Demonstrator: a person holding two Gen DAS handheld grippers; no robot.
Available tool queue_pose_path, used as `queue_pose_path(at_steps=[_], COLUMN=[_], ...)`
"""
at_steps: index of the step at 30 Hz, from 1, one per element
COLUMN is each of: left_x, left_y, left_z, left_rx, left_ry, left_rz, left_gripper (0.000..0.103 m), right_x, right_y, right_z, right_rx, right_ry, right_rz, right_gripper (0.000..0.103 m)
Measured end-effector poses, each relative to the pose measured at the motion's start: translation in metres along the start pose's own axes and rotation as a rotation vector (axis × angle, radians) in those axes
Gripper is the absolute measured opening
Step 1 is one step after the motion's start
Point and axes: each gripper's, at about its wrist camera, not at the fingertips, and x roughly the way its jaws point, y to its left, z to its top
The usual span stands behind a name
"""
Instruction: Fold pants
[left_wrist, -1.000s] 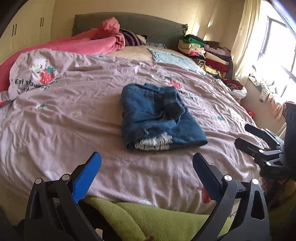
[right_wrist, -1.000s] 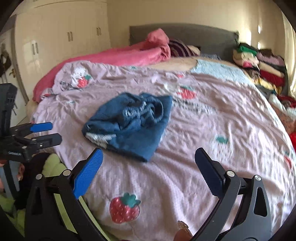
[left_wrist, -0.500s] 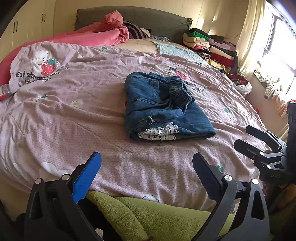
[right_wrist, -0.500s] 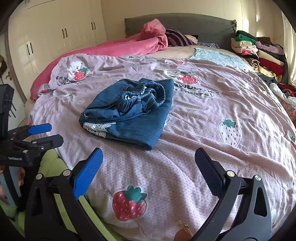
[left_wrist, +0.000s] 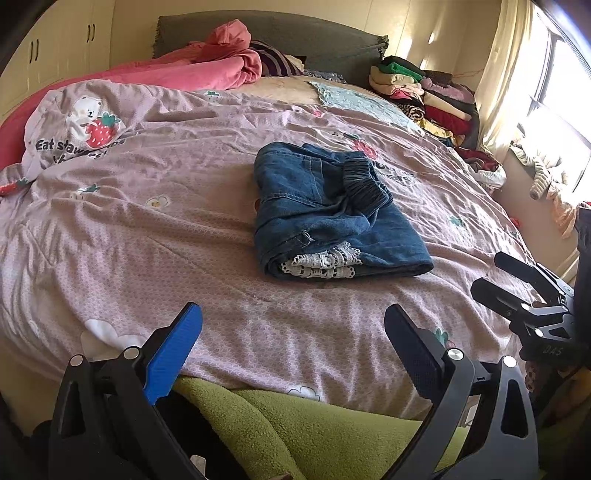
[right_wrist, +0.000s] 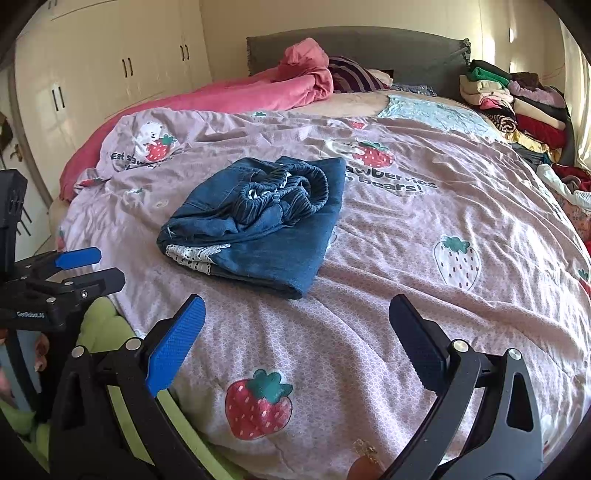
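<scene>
Folded denim pants (left_wrist: 332, 214) lie on the strawberry-print duvet (left_wrist: 147, 229); my left gripper (left_wrist: 291, 332) and right gripper (right_wrist: 295, 325) hover near the bed's edge, jaws wide apart, empty.

Sunlit window (left_wrist: 561, 110) right of bed (left_wrist: 147, 229), cream wardrobes (right_wrist: 110, 74) left, grey headboard (right_wrist: 388, 48) behind.

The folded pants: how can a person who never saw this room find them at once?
On the bed's lilac strawberry-print cover, near the middle, lie the folded pants. They are the only blue denim there, with white lace trim at the near edge.
</scene>
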Motion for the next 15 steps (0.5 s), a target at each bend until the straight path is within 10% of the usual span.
queue_pose_path(at_steps=[15], left_x=[-0.0029], left_y=[-0.0027], left_z=[-0.0002], left_rx=[0.005], left_ry=[-0.004], left_rz=[0.0], left_gripper=[0.099], right_x=[-0.0006], right_y=[0.0001], right_z=[-0.0004], right_rx=[-0.002], right_ry=[-0.001], right_rz=[-0.002], right_gripper=[0.094])
